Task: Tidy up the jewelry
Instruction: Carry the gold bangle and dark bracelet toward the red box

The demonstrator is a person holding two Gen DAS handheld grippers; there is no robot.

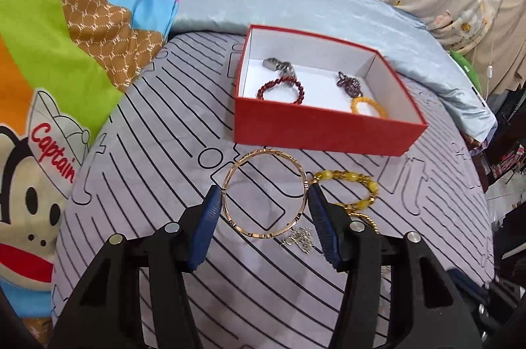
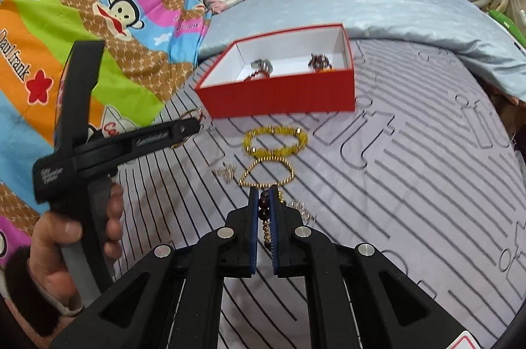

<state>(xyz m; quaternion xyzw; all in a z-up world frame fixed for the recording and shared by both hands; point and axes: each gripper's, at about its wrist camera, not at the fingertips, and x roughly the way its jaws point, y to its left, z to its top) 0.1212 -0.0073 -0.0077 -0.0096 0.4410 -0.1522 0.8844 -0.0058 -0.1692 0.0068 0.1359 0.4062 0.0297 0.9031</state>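
Jewelry split between red box (image 1: 323,132), far on striped sheet (image 1: 164,125), and loose pile nearer. Already inside: red bead bracelet (image 1: 281,91), dark cluster, yellow ring, metal piece.

Left gripper (image 1: 264,204) spread wide, pinching gold bangle (image 1: 264,194) across its width; thin rigid hoop, so likely to pop free or tilt out. Right gripper (image 2: 263,211) clamped on dark bead strand (image 2: 264,209); dangling tail might snag gold chain (image 2: 268,173) beside yellow bead bracelet (image 2: 276,140).

Legible on quilt (image 1: 65,53): "Captain", "Paul Frank".
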